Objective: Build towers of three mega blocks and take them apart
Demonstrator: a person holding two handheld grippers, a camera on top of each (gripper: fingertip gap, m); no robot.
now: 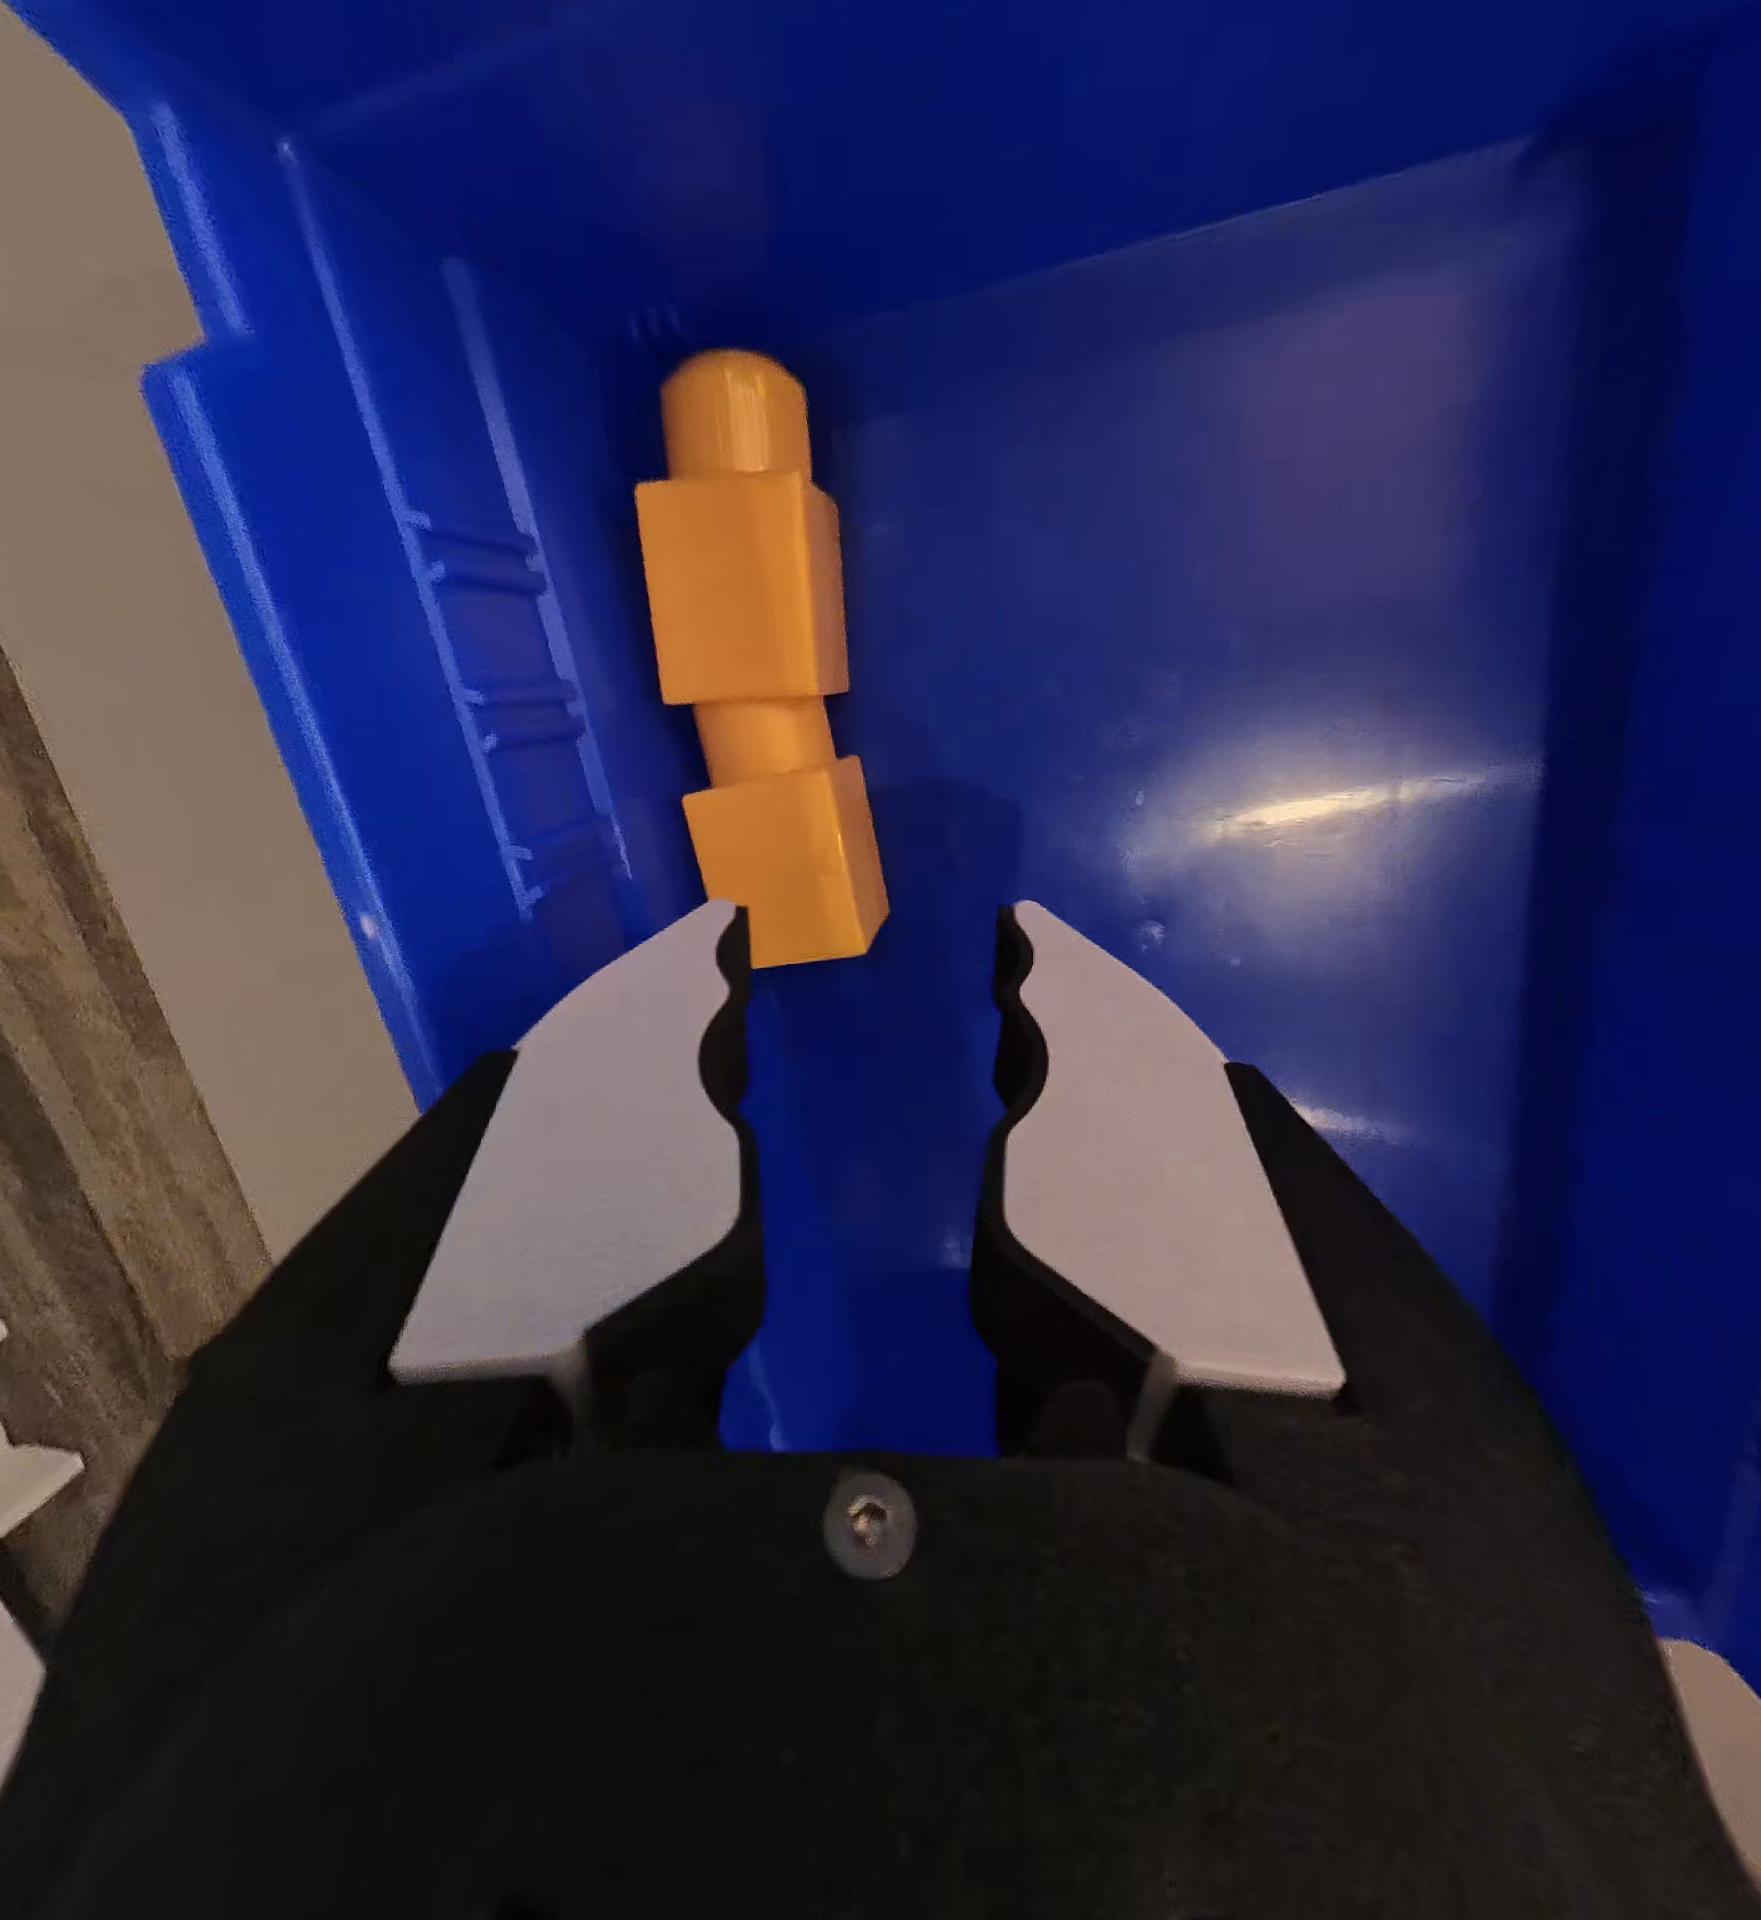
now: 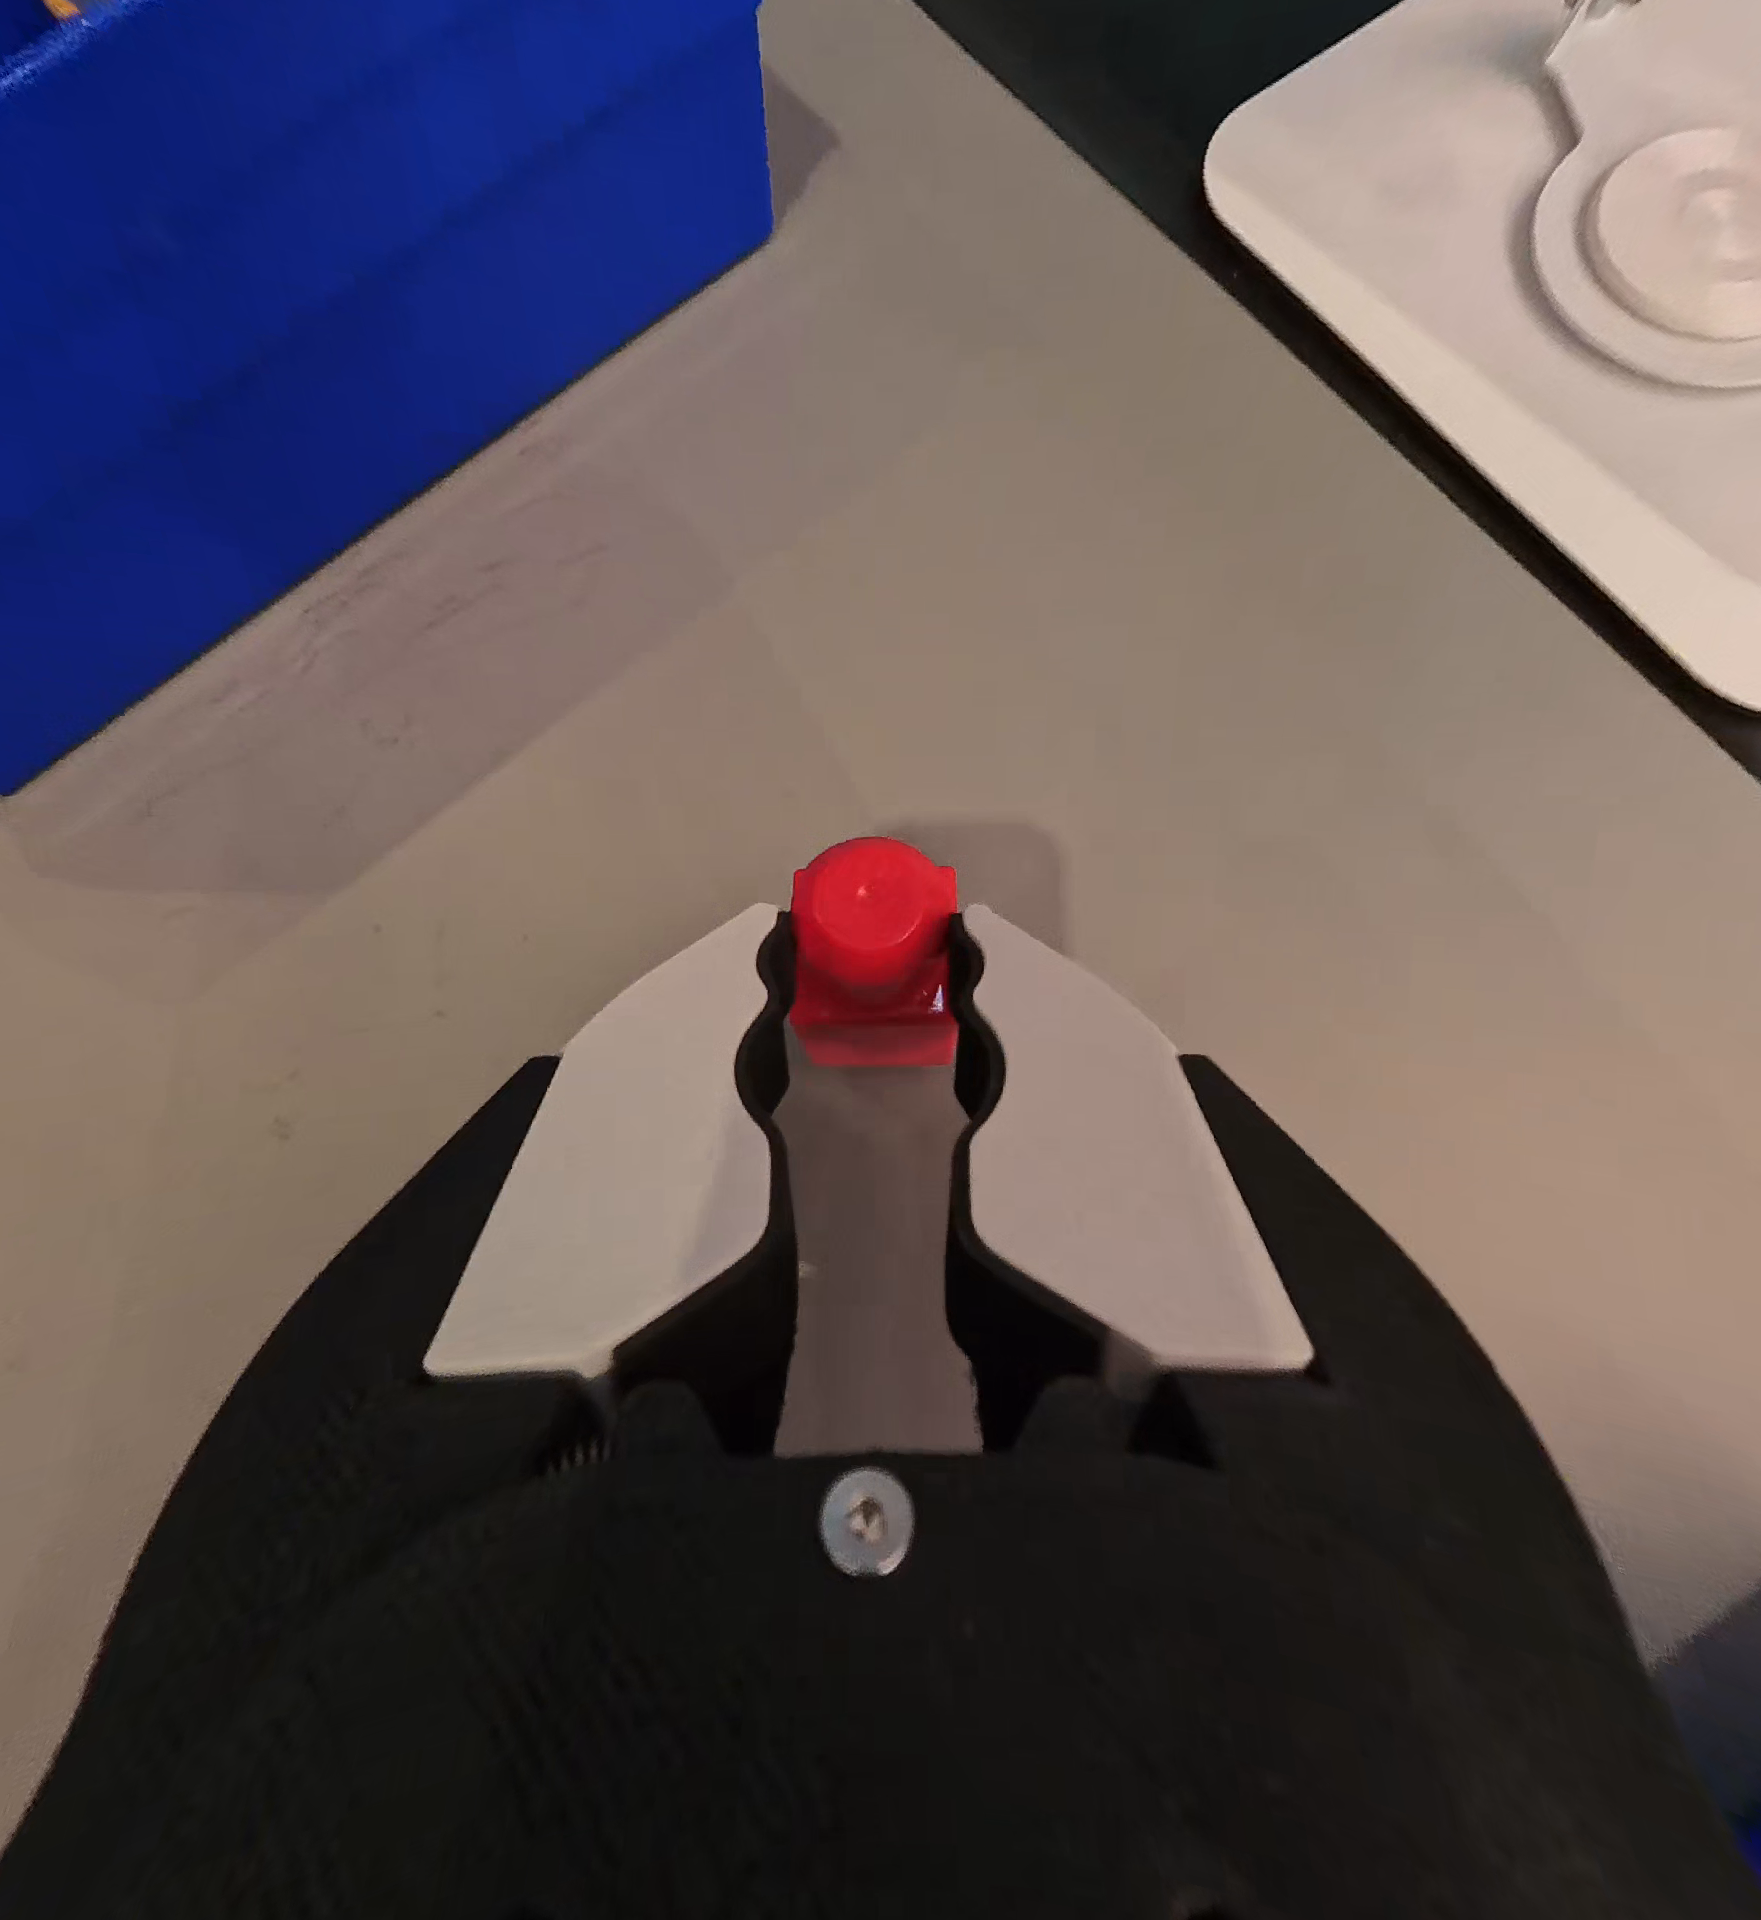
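Grey table under dim warm light; wood-grain floor visible past its edge in the left wrist view. Blue bin fills that view; in the right wrist view the same bin's outer wall sits up and to the left of the gripper. White tray-like item lies well ahead to the right, not part of the task.

Left gripper: jaws spread, nothing pinched. It points down into the bin. Two joined orange blocks lie on the bin floor against the left wall, just ahead of the fingertips. The near block's corner overlaps the left fingertip in the view; contact cannot be told. The right pad stands clear of it.

Right gripper: closed on a single red block, stud up, both pads against its sides. Whether the block rests on the table or hangs just above it cannot be told.

Judged step: build phase, red block held as base, left fetching the orange pair.

Next move calls for: shifting the left gripper leftward so the near orange block sits centred between the pads, then closing and lifting clear of the bin wall.
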